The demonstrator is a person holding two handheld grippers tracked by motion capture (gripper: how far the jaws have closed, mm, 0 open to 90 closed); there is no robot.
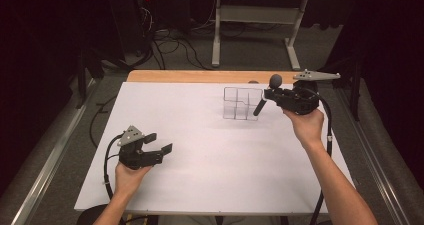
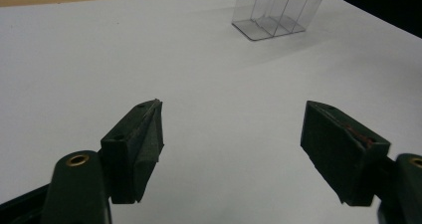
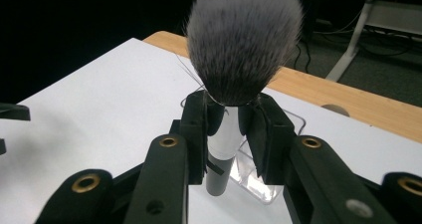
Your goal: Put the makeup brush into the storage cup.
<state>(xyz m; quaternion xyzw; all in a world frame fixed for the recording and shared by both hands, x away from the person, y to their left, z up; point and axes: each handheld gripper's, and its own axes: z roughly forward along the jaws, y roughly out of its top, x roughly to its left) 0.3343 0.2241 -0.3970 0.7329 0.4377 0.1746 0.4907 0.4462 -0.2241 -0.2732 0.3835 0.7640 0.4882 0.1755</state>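
A makeup brush (image 3: 234, 79) with a grey fluffy head and a white and dark handle is clamped in my right gripper (image 3: 230, 124), bristles up. In the high view the brush (image 1: 265, 97) tilts, its handle end over the right side of a clear plastic organizer (image 1: 241, 103) with several compartments; my right gripper (image 1: 274, 96) hovers just right of it. Near the table's front left, my left gripper (image 1: 161, 142) stands open with nothing between its fingers. In the left gripper view its wide-apart jaws (image 2: 234, 149) face the organizer (image 2: 276, 12) far across the white surface.
The white tabletop (image 1: 210, 155) has a wooden strip (image 1: 190, 76) along its far edge. Behind it stand a desk frame (image 1: 255, 30) and floor cables (image 1: 170, 45). A cable (image 1: 327, 135) trails from the right gripper along the table's right side.
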